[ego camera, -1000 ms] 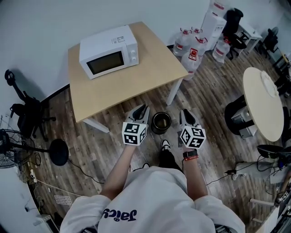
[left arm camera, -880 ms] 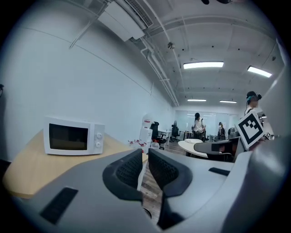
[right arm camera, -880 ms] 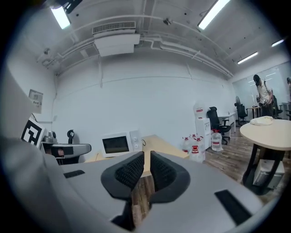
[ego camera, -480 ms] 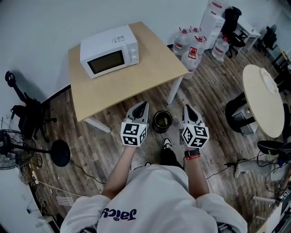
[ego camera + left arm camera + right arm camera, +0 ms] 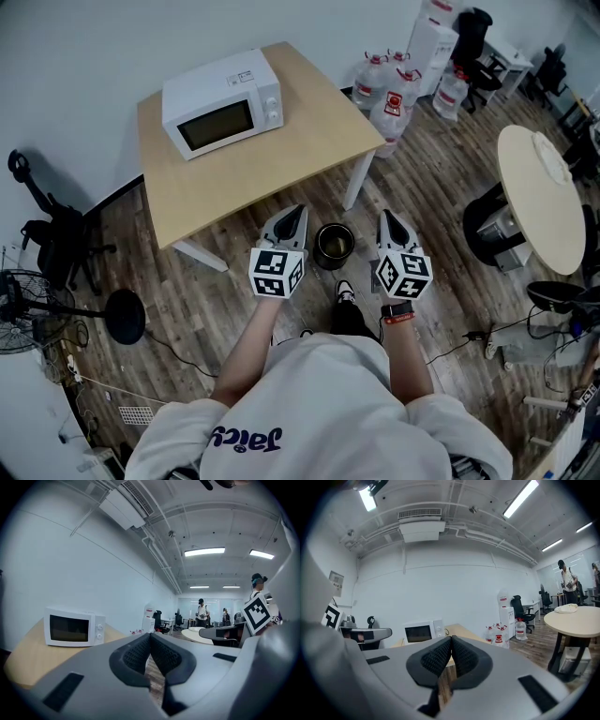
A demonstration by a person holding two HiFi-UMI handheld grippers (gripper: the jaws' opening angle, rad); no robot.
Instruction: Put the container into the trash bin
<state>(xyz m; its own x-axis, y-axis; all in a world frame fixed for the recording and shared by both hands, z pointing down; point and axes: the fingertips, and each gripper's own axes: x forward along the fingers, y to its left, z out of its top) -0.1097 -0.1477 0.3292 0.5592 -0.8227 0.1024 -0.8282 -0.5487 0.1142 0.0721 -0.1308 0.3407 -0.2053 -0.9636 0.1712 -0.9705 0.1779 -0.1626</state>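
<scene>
On the floor, just off the surface's (image 5: 300, 150) near corner, the trash bin (image 5: 333, 246) stands between the left hand-held gripper (image 5: 297, 213) and the right hand-held gripper (image 5: 385, 217), both closed and empty. No container shows anywhere outside. It is probably already in the bin, whose dim inside cannot be made out.

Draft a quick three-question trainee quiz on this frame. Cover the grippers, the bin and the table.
1. True or false: the left gripper and the right gripper are both shut with nothing between their jaws.
2. Fill in: on the wooden table sits a white ____.
3. Multiple choice: the trash bin is
A. on that table
B. on the floor between the two grippers
C. held by the right gripper

Key: 1 true; 2 microwave; 3 B.
</scene>
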